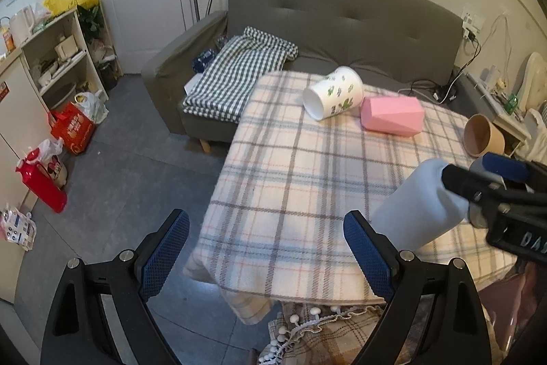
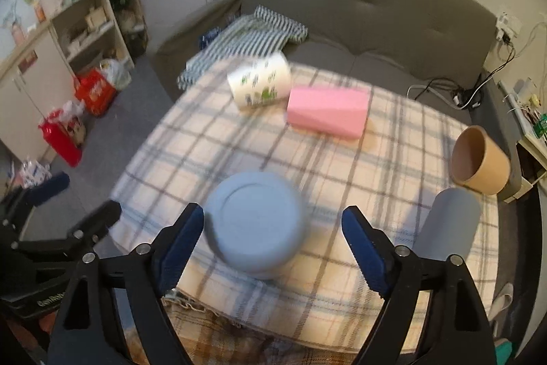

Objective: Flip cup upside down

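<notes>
A pale blue cup [image 2: 256,224] stands upside down on the plaid tablecloth, its flat base up, just ahead of my right gripper [image 2: 273,242], which is open with the cup between its fingers but not gripped. In the left wrist view the same cup [image 1: 417,204] shows at the right, with the right gripper [image 1: 485,180] beside it. My left gripper [image 1: 266,248] is open and empty over the table's left front edge. A second pale blue cup [image 2: 448,224] stands at the right.
A white cup with green print [image 1: 333,93] and a pink faceted cup [image 1: 393,116] lie on their sides at the back of the table [image 1: 290,177]. A brown paper cup [image 2: 480,159] lies at the right edge. A grey sofa [image 1: 342,12] stands behind.
</notes>
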Demonstrator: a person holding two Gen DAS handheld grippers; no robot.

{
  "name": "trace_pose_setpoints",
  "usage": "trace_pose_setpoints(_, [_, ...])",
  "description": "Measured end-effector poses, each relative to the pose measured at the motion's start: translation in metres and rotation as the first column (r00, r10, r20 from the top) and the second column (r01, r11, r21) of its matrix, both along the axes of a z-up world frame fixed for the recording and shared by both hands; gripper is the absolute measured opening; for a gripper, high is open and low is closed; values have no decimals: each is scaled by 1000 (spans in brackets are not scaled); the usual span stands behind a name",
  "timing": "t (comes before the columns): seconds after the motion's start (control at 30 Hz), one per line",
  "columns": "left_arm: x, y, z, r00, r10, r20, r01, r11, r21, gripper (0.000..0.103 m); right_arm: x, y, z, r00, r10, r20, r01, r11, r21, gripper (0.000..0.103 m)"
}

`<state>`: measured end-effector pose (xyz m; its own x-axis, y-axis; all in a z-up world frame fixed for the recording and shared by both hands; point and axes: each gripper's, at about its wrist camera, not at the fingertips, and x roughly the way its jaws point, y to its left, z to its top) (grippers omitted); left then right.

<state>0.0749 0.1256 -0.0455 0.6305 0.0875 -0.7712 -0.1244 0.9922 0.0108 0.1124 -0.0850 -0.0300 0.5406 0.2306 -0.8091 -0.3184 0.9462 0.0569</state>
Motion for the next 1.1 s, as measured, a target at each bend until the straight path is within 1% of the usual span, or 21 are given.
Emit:
trace_pose_setpoints(0.1, [-7, -6, 13, 1000, -5, 28, 4, 1000, 13, 94, -6, -11, 20, 999, -20, 43, 19, 1000, 24, 84])
trace_pose_setpoints(0.3, [-26, -23, 50, 993, -21, 114, 16, 999, 43, 94, -29, -37, 57, 991, -59, 124, 50, 996, 69, 84])
trace_pose_setpoints(0.43, [-44, -37, 77, 981, -33, 190, 23, 998, 57, 94, -51, -56, 78, 981, -73, 181, 58, 994, 88, 84])
trace_pose_setpoints(0.57, [-61, -52, 97, 964, -49, 260, 32, 997, 69, 94, -78, -75, 95, 966, -90, 244, 68, 993, 96, 84])
trace_pose_setpoints(0.67, [-72, -65, 107, 950, -68, 304, 46, 996, 77, 94, -98, -89, 103, 951, -108, 288, 82, 991, 102, 84])
trace_pose_setpoints(0.77, [-81, -75, 108, 937, -85, 338, 60, 995, 84, 94, -114, -102, 103, 937, -141, 319, 109, 987, 117, 84])
trace_pose_setpoints(0.87, [-85, -82, 100, 931, -94, 353, 60, 993, 106, 94, -125, -113, 93, 930, -178, 322, 135, 979, 151, 84])
trace_pose_setpoints(0.97, [-87, -87, 87, 933, -96, 347, 56, 991, 125, 94, -129, -119, 80, 930, -190, 316, 148, 977, 150, 84])
trace_pose_setpoints(1.1, [-91, -89, 69, 935, -90, 343, 52, 992, 118, 94, -133, -122, 60, 930, -191, 314, 154, 978, 138, 84])
